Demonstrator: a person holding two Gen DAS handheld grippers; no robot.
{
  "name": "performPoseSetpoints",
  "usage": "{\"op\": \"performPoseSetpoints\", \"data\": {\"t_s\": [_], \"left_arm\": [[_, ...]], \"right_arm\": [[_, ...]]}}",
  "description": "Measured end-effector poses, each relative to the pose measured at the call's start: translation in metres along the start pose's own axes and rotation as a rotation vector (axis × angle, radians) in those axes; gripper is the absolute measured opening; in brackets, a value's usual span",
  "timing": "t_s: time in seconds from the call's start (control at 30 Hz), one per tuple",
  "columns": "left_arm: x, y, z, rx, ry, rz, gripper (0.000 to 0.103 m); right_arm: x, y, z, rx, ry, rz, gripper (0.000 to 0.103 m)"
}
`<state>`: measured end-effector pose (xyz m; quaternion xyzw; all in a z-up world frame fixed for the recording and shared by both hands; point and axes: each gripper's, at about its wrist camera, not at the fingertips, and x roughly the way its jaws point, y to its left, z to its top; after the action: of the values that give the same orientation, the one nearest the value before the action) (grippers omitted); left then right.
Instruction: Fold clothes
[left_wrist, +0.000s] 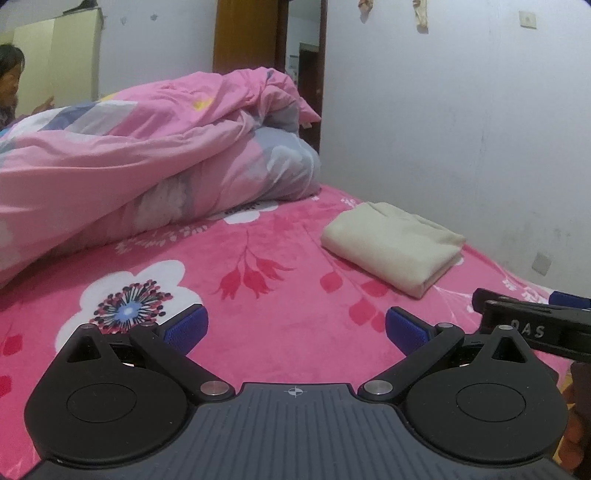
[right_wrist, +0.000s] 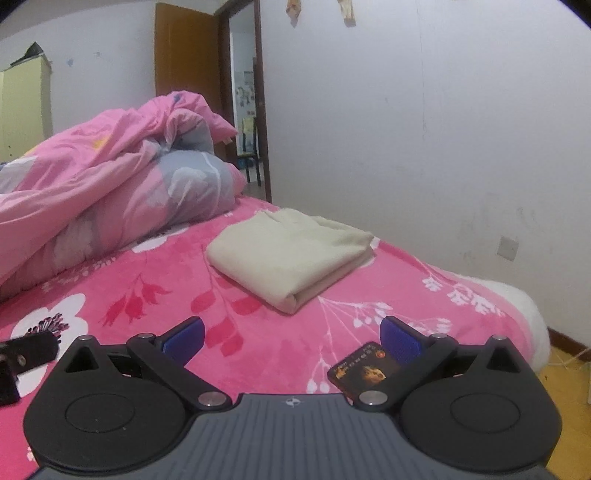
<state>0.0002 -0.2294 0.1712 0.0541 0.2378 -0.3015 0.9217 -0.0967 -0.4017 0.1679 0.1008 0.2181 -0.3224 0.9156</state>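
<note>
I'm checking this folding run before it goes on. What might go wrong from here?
1. The cream garment already lies folded; a one-sided grab by the open right gripper could pull its layers apart.
2. A dark card lies on the bedspread by that gripper's right finger and could be knocked off.
3. The bunched quilt sits close and may slump onto the working area.

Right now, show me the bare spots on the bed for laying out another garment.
Widest bare stretch of pink bedspread: between both open hand-held grippers, the heaped duvet and the folded cream cloth. A narrower strip lies right of the cloth, toward the wall. Crowded: the duvet side, and near the dark card.
</note>
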Motion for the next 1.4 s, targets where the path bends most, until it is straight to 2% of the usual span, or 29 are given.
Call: {"op": "performPoseSetpoints", "data": {"t_s": [0.23, 0.5, 0.77, 1.0, 1.4], "left_arm": [[0.002, 0.0, -0.004, -0.052, 0.019, 0.003, 0.103], [0.004, -0.005, -0.006, -0.039, 0.047, 0.035, 0.103], [0.001, -0.006, -0.013, -0.041, 0.07, 0.009, 0.103], [-0.002, -0.009, -0.013, -0.012, 0.06, 0.019, 0.103], [-0.004, -0.006, -0.012, -0.02, 0.065, 0.035, 0.103]], "right_arm": [[0.008, 0.003, -0.004, -0.027, 0.01, -0.016, 0.103], [0.007, 0.001, -0.004, -0.049, 0.015, -0.03, 0.103], [0.004, -0.002, -0.007, -0.056, 0.024, -0.048, 0.103], [0.003, -0.003, -0.007, -0.055, 0.026, -0.05, 0.103], [0.003, 0.002, -0.012, -0.067, 0.04, -0.051, 0.103]]}}
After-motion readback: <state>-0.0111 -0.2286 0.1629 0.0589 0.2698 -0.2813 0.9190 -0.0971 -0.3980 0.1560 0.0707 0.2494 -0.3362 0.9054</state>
